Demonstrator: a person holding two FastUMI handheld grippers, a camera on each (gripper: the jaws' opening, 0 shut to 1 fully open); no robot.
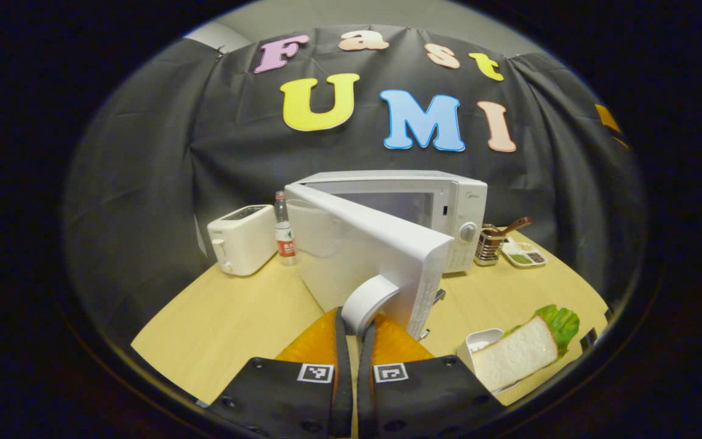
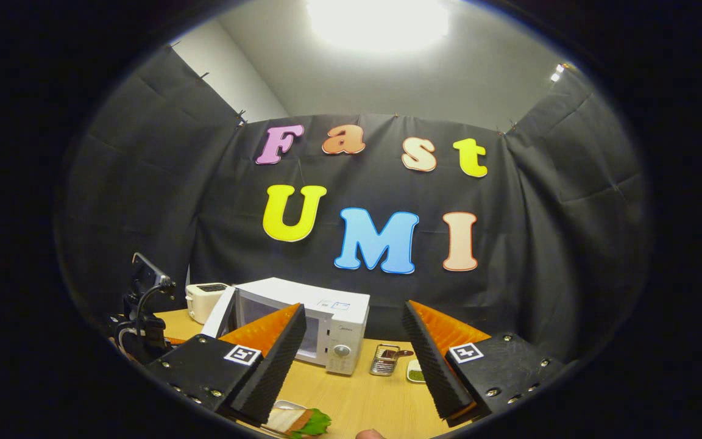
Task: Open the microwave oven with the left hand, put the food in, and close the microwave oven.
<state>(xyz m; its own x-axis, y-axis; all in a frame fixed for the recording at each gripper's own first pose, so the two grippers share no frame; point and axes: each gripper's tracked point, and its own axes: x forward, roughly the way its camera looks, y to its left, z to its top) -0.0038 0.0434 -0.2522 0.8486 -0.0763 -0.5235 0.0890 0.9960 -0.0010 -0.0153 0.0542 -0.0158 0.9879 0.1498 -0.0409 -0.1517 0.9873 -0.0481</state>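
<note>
The white microwave (image 1: 448,201) stands at the back of the wooden table (image 1: 223,317). Its door (image 1: 357,250) is swung partly open towards me. My left gripper (image 1: 356,326) is shut on the curved white door handle (image 1: 368,302), one finger on each side. A sandwich with white bread and lettuce (image 1: 518,349) lies on a white tray (image 1: 479,341) at the front right. In the right gripper view my right gripper (image 2: 352,314) hangs open and holds nothing, above the table (image 2: 363,396). The microwave (image 2: 308,296) is beyond it, and the sandwich (image 2: 299,421) lies below its left finger.
A white toaster (image 1: 242,239) and a plastic bottle (image 1: 284,230) stand left of the microwave. A metal utensil holder (image 1: 489,245) and a divided dish (image 1: 524,253) sit to its right. The left-hand device with a cable (image 2: 144,317) shows at the far left of the right gripper view.
</note>
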